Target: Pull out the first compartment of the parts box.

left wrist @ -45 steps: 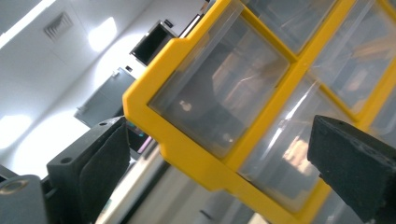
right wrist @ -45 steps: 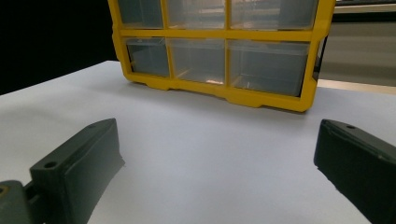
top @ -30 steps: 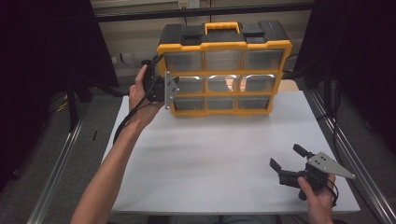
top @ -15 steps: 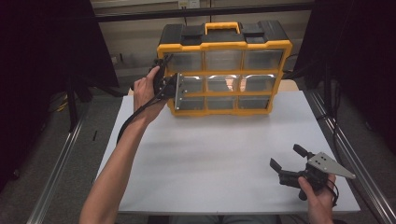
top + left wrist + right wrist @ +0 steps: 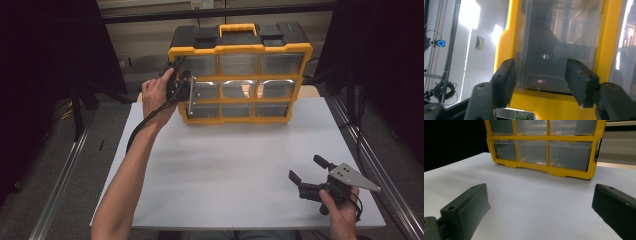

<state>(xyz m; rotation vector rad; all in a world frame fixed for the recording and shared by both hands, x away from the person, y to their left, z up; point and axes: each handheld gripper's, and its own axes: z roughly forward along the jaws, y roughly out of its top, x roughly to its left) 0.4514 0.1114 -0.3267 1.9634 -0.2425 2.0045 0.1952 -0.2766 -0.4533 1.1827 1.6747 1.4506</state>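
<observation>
The yellow organizer (image 5: pixel 240 75) is standing upright at the 12 o'clock edge of the white table (image 5: pixel 235 165). The left gripper (image 5: pixel 186 90) is working at the cabinet's 9 o'clock side, level with the left-column drawer (image 5: pixel 554 47). Its jaws have just been closing and are now bracketing the clear drawer front; firm pad contact cannot be confirmed. The drawer is not yet pulled out, so the grasp and extraction appear to remain. The right gripper (image 5: pixel 312 176) is resting at 4 o'clock, jaws wide apart, holding nothing.
</observation>
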